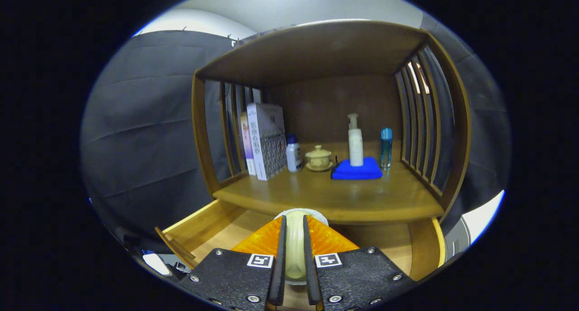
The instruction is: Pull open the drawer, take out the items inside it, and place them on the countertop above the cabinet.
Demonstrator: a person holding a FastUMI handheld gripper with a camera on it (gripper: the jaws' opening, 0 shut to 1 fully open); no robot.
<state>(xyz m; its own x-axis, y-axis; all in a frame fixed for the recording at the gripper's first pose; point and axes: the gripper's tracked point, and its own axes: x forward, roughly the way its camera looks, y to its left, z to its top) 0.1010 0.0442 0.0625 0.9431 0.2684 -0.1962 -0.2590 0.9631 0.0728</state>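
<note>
My gripper (294, 238) is shut on a pale cream cup-like item (295, 243), both fingers pressing its rim or wall from either side. It hangs over the open wooden drawer (212, 229), just below the front edge of the countertop (334, 198). On the countertop beyond the fingers lie a folded blue cloth (357, 169) with a white pump bottle (355, 143) standing on it, a lidded tea cup on a saucer (319, 158), a small white bottle with a blue cap (293, 154) and a slim blue bottle (386, 147).
Upright boxes or books (267, 139) lean at the left of the countertop. Slatted wooden side panels (418, 121) and a wooden top close in the shelf. The drawer's right wall (425, 252) stands close to the fingers.
</note>
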